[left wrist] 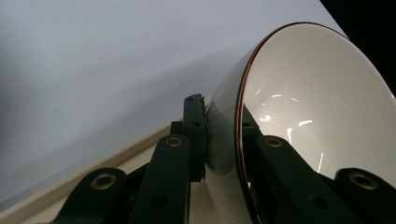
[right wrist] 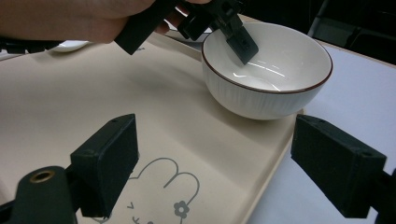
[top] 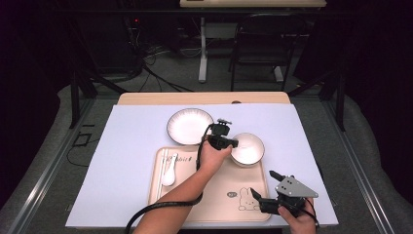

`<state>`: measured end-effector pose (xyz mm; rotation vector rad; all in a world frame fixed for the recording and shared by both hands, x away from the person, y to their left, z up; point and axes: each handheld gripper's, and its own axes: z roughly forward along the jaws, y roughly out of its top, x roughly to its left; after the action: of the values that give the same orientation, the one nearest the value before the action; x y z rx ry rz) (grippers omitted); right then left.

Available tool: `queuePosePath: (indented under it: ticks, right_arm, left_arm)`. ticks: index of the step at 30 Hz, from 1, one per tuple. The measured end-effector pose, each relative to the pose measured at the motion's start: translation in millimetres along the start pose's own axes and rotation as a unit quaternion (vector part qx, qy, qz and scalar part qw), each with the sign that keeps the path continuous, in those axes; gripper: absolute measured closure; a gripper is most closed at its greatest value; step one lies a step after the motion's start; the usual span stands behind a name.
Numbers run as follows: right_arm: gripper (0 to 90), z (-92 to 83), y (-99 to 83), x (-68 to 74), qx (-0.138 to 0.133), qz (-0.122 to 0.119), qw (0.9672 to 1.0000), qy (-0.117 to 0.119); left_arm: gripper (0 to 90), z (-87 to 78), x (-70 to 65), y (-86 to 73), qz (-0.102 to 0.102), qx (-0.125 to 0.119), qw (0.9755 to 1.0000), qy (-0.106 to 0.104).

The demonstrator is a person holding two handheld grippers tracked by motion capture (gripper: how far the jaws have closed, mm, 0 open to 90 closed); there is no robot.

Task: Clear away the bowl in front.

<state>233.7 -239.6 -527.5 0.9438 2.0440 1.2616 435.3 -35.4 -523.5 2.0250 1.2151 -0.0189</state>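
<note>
Bowl: white, thin brown rim line, fine vertical ribbing outside. Tray: beige with a line-drawn rabbit print; plate white with a dark streaked rim, spoon white. Sheet under it all is pale lavender-white; both grippers' jaws black.

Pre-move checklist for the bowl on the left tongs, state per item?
1. Left tongs clamped on the bowl rim, one jaw inside and one outside: ok.
2. Bowl empty: ok.
3. Bowl sits flat: not ok, it overhangs the right edge of the tray.
4. Right tongs open and apart from the bowl: ok.
5. Spoon at the tray's left side, away from the bowl: ok.
6. Plate apart from the bowl: ok.
</note>
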Motion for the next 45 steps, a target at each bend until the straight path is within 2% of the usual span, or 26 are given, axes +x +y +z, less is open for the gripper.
queuePosePath:
  ticks: [9, 18, 22, 28, 34, 35, 36, 45]
  right_arm:
    - [14.6, 0.0, 0.1, 0.0, -0.001, -0.001, 1.0, 0.0]
    - [14.6, 0.0, 0.2, 0.1, 0.0, -0.001, 1.0, 0.0]
    - [14.6, 0.1, 0.1, 0.1, 0.0, -0.001, 1.0, 0.0]
    - [14.6, 0.1, 0.1, -0.1, 0.0, -0.001, 1.0, 0.0]
    - [14.6, 0.2, -0.2, -0.4, 0.0, 0.0, 1.0, -0.001]
    - [14.6, 0.0, -0.1, -0.4, 0.0, 0.001, 1.0, -0.001]
    - [14.6, 0.0, -0.2, -0.3, 0.001, 0.001, 1.0, 0.0]
    - [14.6, 0.2, 0.0, 0.0, 0.001, -0.001, 1.0, -0.001]
  left_arm:
    - [80.3, 7.8, 2.6, -1.0, -0.016, 0.005, 0.9998, -0.006]
    - [78.4, 10.1, 4.8, -1.6, -0.01, 0.002, 0.9999, 0.004]
    - [68.3, 7.8, 6.6, -0.1, -0.008, -0.003, 0.9999, 0.011]
    - [53.1, 5.0, 10.9, -2.9, -0.014, -0.012, 0.9998, 0.006]
    - [48.0, -1.2, 13.9, -3.5, -0.005, -0.021, 0.9997, -0.008]
    - [46.6, -2.9, 14.0, -3.6, 0.006, -0.028, 0.9996, -0.002]
    - [45.9, -4.1, 13.9, -3.5, 0.008, -0.031, 0.9995, -0.001]
    - [44.4, -25.0, 16.0, 1.4, 0.012, -0.045, 0.9989, 0.0]
